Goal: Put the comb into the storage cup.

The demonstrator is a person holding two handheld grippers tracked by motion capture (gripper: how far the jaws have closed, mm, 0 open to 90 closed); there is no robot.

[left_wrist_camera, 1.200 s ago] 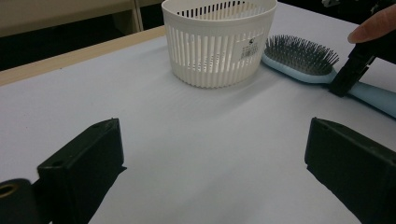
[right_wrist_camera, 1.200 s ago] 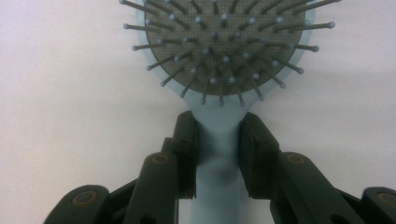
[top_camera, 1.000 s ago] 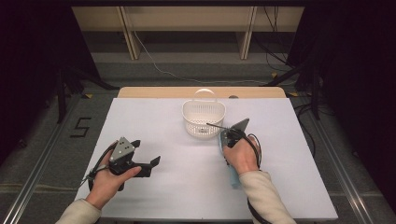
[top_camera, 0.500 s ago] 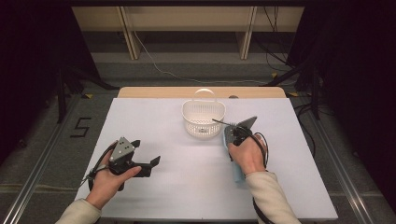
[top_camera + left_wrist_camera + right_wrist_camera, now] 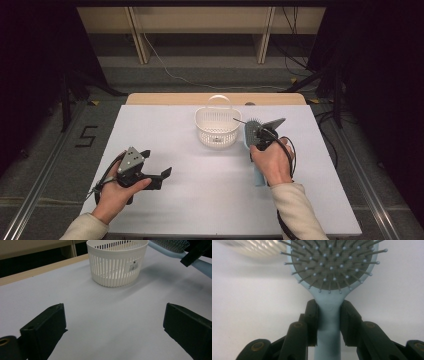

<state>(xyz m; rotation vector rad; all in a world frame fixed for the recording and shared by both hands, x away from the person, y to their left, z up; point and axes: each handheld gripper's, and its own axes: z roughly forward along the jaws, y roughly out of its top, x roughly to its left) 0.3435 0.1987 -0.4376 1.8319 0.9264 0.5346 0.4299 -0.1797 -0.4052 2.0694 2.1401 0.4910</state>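
Because the pale blue hairbrush (image 5: 329,277) is clamped at its neck by the right gripper (image 5: 329,322), its bristled head hangs free just beside the white basket (image 5: 217,127), apparently for dropping in; the left gripper (image 5: 150,167) rests open and empty on the table (image 5: 200,200).

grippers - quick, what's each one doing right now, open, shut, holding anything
Left gripper: open, holding nothing, above the table.
Right gripper: shut on the hairbrush handle, beside the basket.

Bright, even light on the white table (image 5: 200,200), dark surroundings, perhaps slight blur in close views.
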